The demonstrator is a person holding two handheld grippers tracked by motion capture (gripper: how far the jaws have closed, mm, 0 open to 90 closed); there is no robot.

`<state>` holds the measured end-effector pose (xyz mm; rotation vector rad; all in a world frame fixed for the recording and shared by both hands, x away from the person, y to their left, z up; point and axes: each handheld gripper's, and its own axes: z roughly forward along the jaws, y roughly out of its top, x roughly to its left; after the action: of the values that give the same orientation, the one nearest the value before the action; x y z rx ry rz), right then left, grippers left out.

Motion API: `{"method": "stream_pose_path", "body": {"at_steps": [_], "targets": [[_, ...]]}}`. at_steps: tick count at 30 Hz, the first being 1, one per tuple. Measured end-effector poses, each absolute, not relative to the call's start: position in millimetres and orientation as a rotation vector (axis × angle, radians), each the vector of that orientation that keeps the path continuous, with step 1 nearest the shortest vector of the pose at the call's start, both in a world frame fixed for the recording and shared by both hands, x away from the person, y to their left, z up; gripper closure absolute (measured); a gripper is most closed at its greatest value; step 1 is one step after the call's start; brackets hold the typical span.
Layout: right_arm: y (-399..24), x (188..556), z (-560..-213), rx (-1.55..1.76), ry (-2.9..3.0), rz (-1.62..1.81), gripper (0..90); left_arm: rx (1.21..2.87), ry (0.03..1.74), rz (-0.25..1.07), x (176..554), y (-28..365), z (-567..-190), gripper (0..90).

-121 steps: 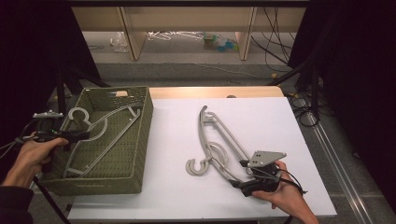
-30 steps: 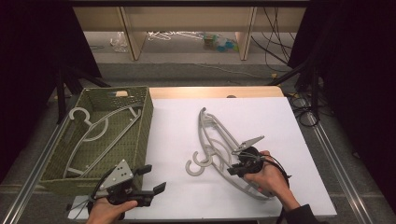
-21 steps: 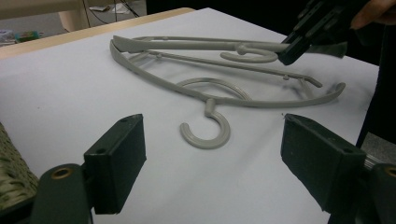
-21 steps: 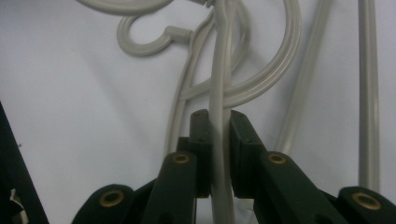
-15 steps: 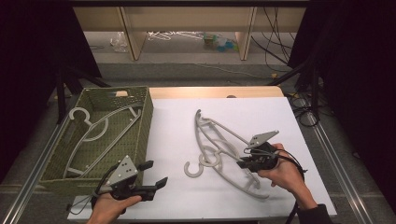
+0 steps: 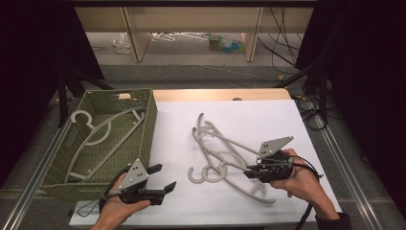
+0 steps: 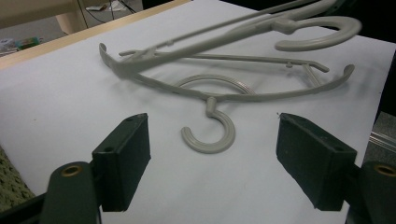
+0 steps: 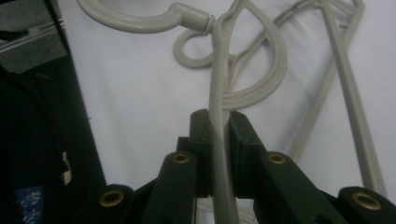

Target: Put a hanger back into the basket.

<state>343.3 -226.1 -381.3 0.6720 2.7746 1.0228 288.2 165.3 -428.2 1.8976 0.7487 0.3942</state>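
Observation:
Two grey plastic hangers lie tangled on the white table sheet [image 6: 287,120]. My right gripper [image 6: 249,171] is shut on one hanger [image 6: 225,143] by its thin arm [image 8: 219,79], which runs up between the jaws of that gripper [image 8: 218,135]. This hanger [image 7: 243,30] is tilted up off the sheet. The other hanger [image 6: 261,194] lies flat, its hook [image 7: 208,140] pointing at my left gripper [image 7: 219,161]. My left gripper [image 6: 163,176] is open with nothing in it, near the table's front edge beside the basket's corner.
A green woven basket [image 6: 148,120] stands at the left of the table with another grey hanger [image 6: 103,132] inside. Wooden shelf legs and clutter are on the floor beyond the table. Cables trail at the right.
My left gripper has left the basket's left side and come to the table front. My right gripper has drawn its hanger rightwards and raised it, shifting both hangers.

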Motion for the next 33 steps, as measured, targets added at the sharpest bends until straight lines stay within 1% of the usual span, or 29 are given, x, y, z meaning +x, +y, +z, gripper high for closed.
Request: {"method": "stream_pose_path", "body": {"at_steps": [4,8,12,14,15,17,18,19,21,23,24,29,30,33], "targets": [[-221.1,341.0,-384.7,0.618,2.833,0.995,81.9,1.902,0.750,0.400,289.6,162.7,-428.7,26.0],[-216.5,340.5,-391.2,0.583,2.879,1.010,81.8,1.933,0.713,0.408,293.4,155.4,-429.8,30.1],[-213.4,338.8,-393.6,0.551,2.903,1.039,81.8,1.997,0.608,0.456,306.8,133.6,-434.0,34.1],[-213.0,338.6,-394.2,0.543,2.910,1.043,81.8,2.006,0.590,0.461,308.7,128.4,-435.2,35.8],[-211.9,337.5,-395.4,0.537,2.923,1.060,81.8,2.029,0.540,0.466,313.7,119.1,-437.1,36.6],[-211.2,337.6,-396.4,0.525,2.922,1.065,81.8,2.038,0.525,0.474,315.1,114.6,-438.1,36.9],[-210.4,336.8,-396.7,0.519,2.937,1.062,81.8,2.083,0.447,0.490,319.3,107.5,-439.2,36.9],[-210.4,336.8,-396.7,0.519,2.937,1.062,81.8,2.083,0.447,0.490,319.3,107.5,-439.2,37.1],[-210.0,335.8,-396.8,0.509,2.945,1.073,81.8,2.109,0.396,0.449,325.3,101.4,-441.1,39.4],[-209.5,335.1,-397.1,0.500,2.945,1.077,81.8,2.153,0.358,0.490,327.8,98.7,-443.1,40.2],[-209.3,335.0,-397.2,0.499,2.941,1.070,81.8,2.161,0.351,0.491,329.1,97.5,-444.2,40.4],[-208.1,334.3,-397.4,0.489,2.958,1.077,81.7,2.158,0.324,0.503,333.5,94.5,-445.3,42.6],[-207.2,334.2,-397.2,0.487,2.956,1.084,81.7,2.147,0.323,0.498,333.6,92.2,-446.1,44.2],[-206.2,333.7,-397.7,0.471,2.962,1.087,81.7,2.174,0.242,0.528,334.5,86.1,-446.1,46.1]]}}
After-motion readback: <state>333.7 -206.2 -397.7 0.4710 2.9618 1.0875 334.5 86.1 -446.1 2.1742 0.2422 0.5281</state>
